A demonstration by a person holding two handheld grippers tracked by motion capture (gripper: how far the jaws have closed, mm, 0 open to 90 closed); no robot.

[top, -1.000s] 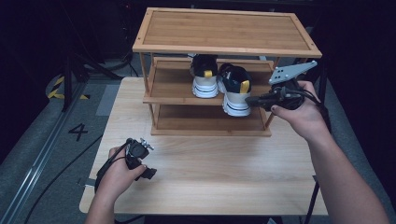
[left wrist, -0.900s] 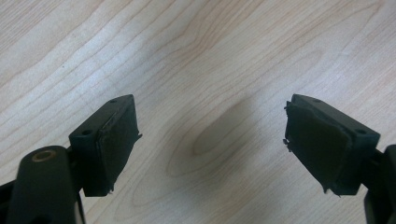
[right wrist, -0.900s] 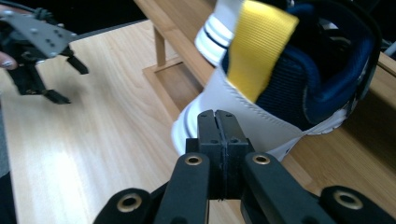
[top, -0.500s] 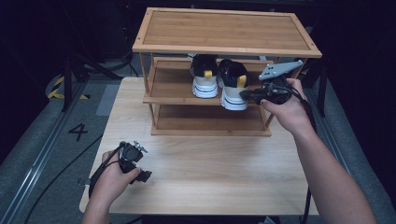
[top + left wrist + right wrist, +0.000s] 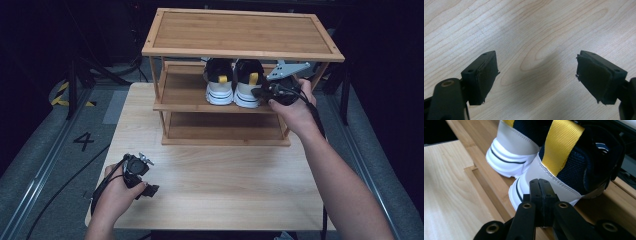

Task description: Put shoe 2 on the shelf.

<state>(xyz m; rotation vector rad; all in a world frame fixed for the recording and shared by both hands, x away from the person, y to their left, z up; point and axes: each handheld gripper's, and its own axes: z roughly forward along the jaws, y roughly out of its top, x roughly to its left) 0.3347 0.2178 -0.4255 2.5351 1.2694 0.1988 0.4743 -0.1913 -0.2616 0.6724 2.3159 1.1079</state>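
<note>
Bamboo rack point(image 5: 215, 106) carries 2 shoes on its middle shelf near the right edge, and my right gripper point(image 5: 540, 195), jaws pressed together empty against the right shoe point(image 5: 564, 167) heel, could shove it crooked into its neighbour.

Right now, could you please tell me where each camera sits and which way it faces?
High view: above the person's side, facing forward and down at the table, shoe rack and both forearms.
Left gripper view: rides the left tongs, facing bare tabletop between open jaws.
Right gripper view: rides the right tongs, jaws shut together, facing the right shoe heel.
Shared: high and right gripper views both show the shoes on the middle shelf.
</note>
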